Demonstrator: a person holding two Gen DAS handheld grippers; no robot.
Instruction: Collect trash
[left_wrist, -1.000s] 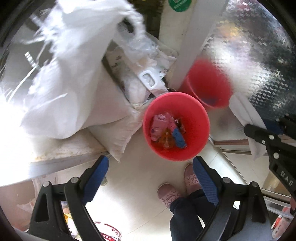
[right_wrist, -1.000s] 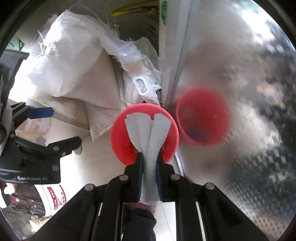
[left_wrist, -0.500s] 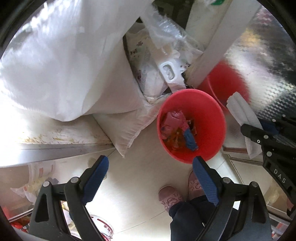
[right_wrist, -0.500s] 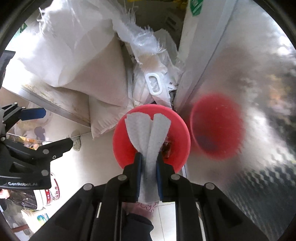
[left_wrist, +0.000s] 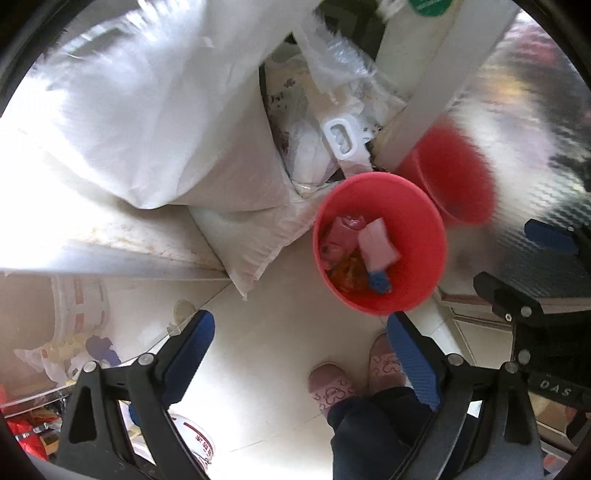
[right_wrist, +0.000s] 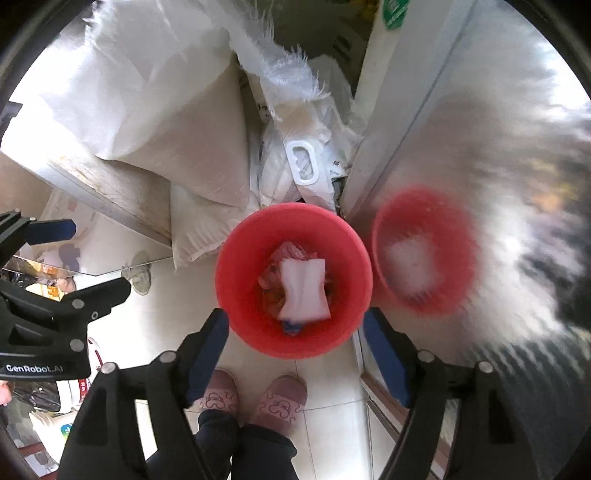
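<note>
Since the earlier frames the white paper towel (right_wrist: 303, 290) is no more between the right gripper (right_wrist: 295, 354) fingers: its jaws have just been opening, and now they stand wide apart w/ nothing between them. In the right wrist view the towel lies loose inside the red bin (right_wrist: 293, 280), on top of other trash. What is under it is hard to make out: some pink wrapper, something orange, and a blue bit at the lower edge. The bin stands on the pale tile floor (right_wrist: 173, 325), and the person's two pink slippers (right_wrist: 255, 398) are just below it; legs are cut off by the picture edge. At right, a blurred red copy of the bin shows on the shiny metal panel (right_wrist: 498, 166), only a reflection. The left gripper body is partly seen at the left edge.

In the left wrist view, the left gripper (left_wrist: 299, 354) is also open and empty, blue pads well apart, pointing down at the floor. The bin (left_wrist: 421, 236) is now lower in this view vs. before, and the towel (left_wrist: 378, 245) shows inside it beside the pink wrapper. Big white sacks (left_wrist: 155, 122) fill the upper left, overexposed, so details are lost. The right gripper is only partly visible at the right edge.
</note>
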